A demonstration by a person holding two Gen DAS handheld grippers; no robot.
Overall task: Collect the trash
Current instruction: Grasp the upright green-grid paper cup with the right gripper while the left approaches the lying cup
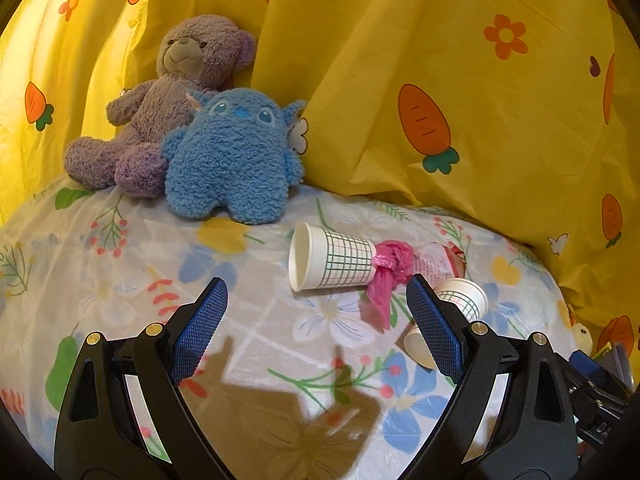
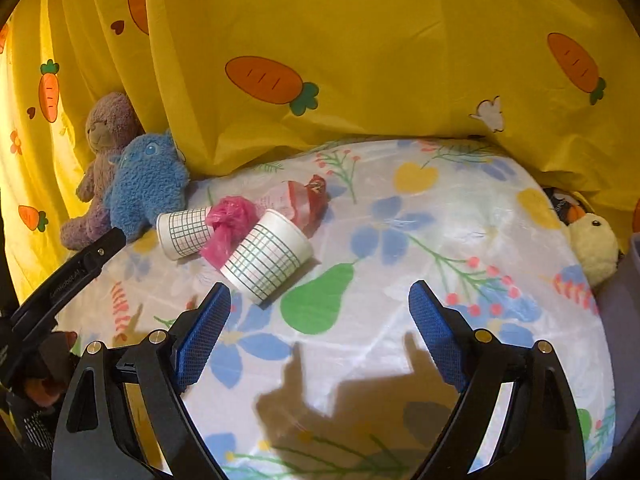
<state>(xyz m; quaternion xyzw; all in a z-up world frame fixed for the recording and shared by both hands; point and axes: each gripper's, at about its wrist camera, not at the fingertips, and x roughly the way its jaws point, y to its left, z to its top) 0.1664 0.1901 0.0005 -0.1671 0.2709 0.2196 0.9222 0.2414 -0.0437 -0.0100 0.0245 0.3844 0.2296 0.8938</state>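
Trash lies on a floral cloth (image 1: 120, 280): a paper cup with a green grid (image 1: 332, 258) on its side, a knotted pink plastic bag (image 1: 386, 276), a red-and-white wrapper (image 1: 440, 260) and a second grid cup (image 1: 460, 304), partly hidden by my left gripper's right finger. My left gripper (image 1: 316, 300) is open and empty, just short of the first cup. In the right wrist view the second cup (image 2: 266, 258) lies nearest, with the pink bag (image 2: 230, 226), first cup (image 2: 184, 232) and wrapper (image 2: 300, 202) behind. My right gripper (image 2: 320, 304) is open and empty.
A purple teddy bear (image 1: 168, 108) and a blue plush (image 1: 236, 156) sit at the back left against a yellow carrot-print curtain (image 1: 460, 80). A yellow plush chick (image 2: 592, 244) lies at the right edge. The left gripper's arm (image 2: 60, 284) shows at left.
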